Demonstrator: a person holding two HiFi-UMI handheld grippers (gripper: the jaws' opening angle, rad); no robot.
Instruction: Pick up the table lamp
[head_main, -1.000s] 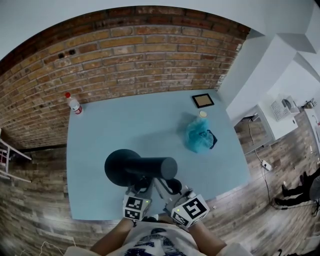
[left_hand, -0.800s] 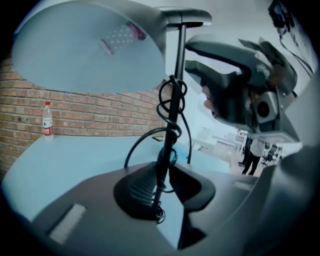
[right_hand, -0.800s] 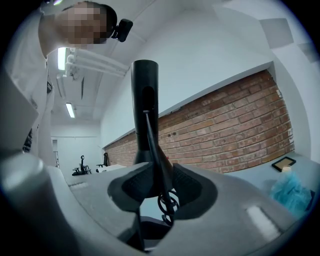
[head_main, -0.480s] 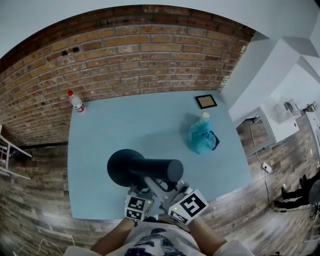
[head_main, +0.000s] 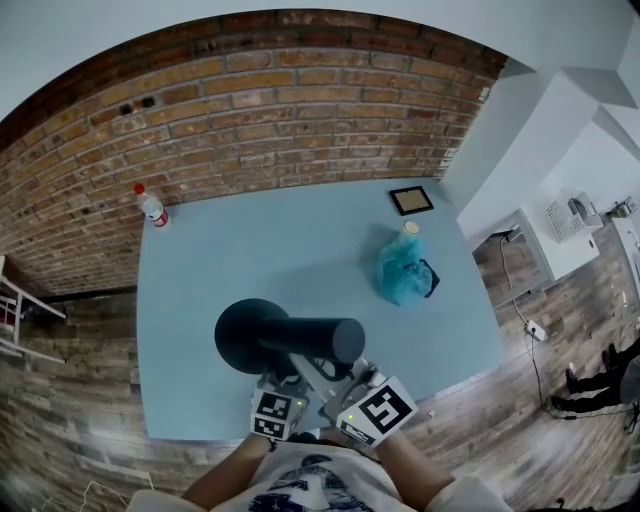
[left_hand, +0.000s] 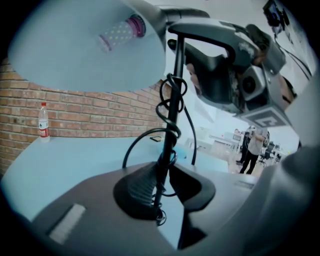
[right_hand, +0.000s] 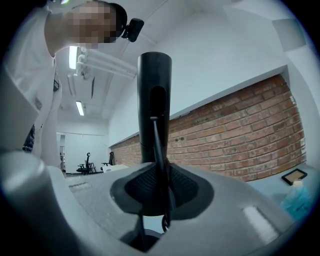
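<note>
The black table lamp (head_main: 290, 338) hangs on its side above the near part of the blue table (head_main: 200, 260), its round head to the left and its cylinder (right_hand: 154, 100) to the right. My left gripper (head_main: 285, 378) is shut on the thin stem (left_hand: 172, 115), which has a cord coiled round it and runs between the pads (left_hand: 140, 187). My right gripper (head_main: 335, 378) sits just to its right. The right jaws are closing, and in the right gripper view (right_hand: 161, 192) the pads press on the stem.
A plastic bottle (head_main: 152, 208) stands at the table's far left by the brick wall. A crumpled teal bag (head_main: 400, 270), a small framed picture (head_main: 411, 201) and a little round lid (head_main: 407, 228) lie at the right. A white cabinet (head_main: 545, 240) stands beyond the right edge.
The right gripper has drawn slightly closer to the left one along the lamp. The lamp and the left gripper have hardly moved.
</note>
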